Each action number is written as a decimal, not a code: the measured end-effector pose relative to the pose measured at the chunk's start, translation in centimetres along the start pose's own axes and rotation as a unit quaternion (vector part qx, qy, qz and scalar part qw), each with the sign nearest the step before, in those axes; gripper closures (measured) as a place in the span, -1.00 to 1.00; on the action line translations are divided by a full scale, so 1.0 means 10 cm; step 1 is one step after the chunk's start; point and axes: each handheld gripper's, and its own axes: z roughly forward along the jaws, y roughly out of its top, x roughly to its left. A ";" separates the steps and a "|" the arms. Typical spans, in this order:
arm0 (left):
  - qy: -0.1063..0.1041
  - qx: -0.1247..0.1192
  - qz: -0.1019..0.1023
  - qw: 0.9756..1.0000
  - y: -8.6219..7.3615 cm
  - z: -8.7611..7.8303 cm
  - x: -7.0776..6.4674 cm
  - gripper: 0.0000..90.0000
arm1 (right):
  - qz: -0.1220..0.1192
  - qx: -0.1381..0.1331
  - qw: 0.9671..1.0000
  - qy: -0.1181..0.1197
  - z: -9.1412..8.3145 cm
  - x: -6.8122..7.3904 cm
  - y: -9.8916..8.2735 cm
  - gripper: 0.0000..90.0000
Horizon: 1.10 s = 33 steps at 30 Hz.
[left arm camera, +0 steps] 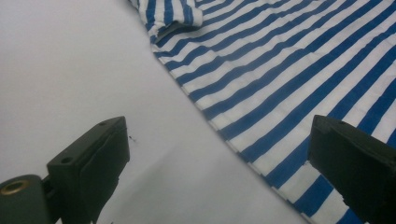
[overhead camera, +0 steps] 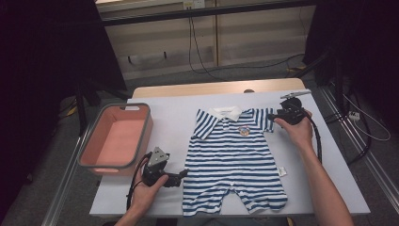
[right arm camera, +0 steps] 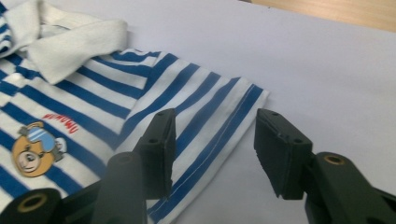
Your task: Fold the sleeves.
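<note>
Nearest, the left gripper [overhead camera: 181,175] waits with jaws wide beside the romper's [overhead camera: 235,160] lower left edge. Romper lies flat and unfolded on the table [overhead camera: 329,188]. Beyond it, the right gripper [overhead camera: 270,116] straddles the right sleeve [right arm camera: 219,112], jaws half-closed (not yet pinching). Folding seems barely begun; the bin [overhead camera: 117,136] left of the romper is empty.

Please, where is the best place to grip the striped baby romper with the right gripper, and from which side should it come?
Probably the hem of the near sleeve of the romper. It lies flat, with its edge free on the white table cover. The right gripper could come from the outer side, low, one jaw over the cloth, one beyond the edge.
</note>
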 end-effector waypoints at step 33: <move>-0.002 0.005 0.016 1.000 0.00 0.01 -0.02 -0.87 | -0.004 -0.010 1.000 0.013 0.21 -0.04 -0.18 0.95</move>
